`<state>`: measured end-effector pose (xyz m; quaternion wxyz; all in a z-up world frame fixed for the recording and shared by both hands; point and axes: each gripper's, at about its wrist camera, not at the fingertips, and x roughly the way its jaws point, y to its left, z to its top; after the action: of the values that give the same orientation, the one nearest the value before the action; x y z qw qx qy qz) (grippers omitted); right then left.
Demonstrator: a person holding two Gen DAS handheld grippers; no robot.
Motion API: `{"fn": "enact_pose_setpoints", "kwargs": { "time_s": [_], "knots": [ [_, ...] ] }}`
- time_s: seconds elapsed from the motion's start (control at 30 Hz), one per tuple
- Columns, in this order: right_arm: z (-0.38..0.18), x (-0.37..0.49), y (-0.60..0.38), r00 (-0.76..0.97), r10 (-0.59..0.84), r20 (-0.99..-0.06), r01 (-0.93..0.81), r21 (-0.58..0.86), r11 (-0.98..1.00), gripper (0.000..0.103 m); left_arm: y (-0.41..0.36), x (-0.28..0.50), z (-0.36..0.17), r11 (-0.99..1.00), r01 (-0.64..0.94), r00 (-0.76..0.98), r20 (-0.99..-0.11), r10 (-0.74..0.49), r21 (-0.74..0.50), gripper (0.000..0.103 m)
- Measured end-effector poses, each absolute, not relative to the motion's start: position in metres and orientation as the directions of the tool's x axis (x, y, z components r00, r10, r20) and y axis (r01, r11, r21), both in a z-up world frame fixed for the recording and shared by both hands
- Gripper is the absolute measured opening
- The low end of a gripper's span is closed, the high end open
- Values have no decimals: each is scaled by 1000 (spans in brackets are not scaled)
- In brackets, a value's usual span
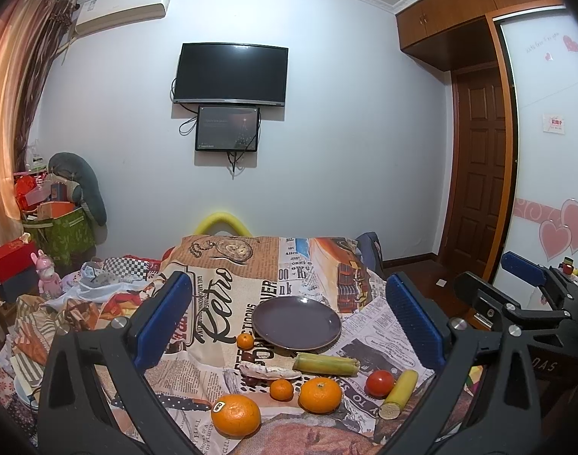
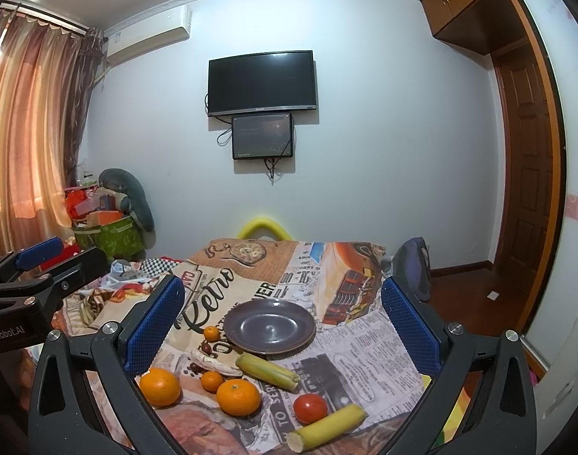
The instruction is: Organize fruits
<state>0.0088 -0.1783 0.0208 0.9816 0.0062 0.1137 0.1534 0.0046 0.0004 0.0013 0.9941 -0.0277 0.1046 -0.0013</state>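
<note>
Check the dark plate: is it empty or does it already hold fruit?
Empty. The plate shows only bare glaze; the small tangerine lies outside it, by its rim.

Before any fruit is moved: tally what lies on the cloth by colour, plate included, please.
Orange fruits: 4
Red tomato: 1
Yellow-green cane pieces: 2
Pale whitish piece: 1
Dark plate: 1
Total: 9

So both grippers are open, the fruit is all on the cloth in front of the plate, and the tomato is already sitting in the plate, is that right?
Not quite. The plate is empty; the tomato lies on the cloth beside the yellow cane piece, as the right wrist view shows. The rest holds: left gripper and right gripper are both open.
</note>
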Motion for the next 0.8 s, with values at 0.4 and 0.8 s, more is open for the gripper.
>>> {"fn": "enact_pose_setpoints", "kwargs": {
  "time_s": [0.4, 0.8],
  "knots": [
    [22, 9, -179, 928, 300, -221, -295, 54, 954, 103, 0, 4, 1, 998, -3, 978, -208, -8, -56, 103],
    [23, 10, -180, 929, 298, -219, -292, 60, 955, 103, -2, 4, 2, 999, 1, 979, -203, -12, -54, 103]
  ]
}}
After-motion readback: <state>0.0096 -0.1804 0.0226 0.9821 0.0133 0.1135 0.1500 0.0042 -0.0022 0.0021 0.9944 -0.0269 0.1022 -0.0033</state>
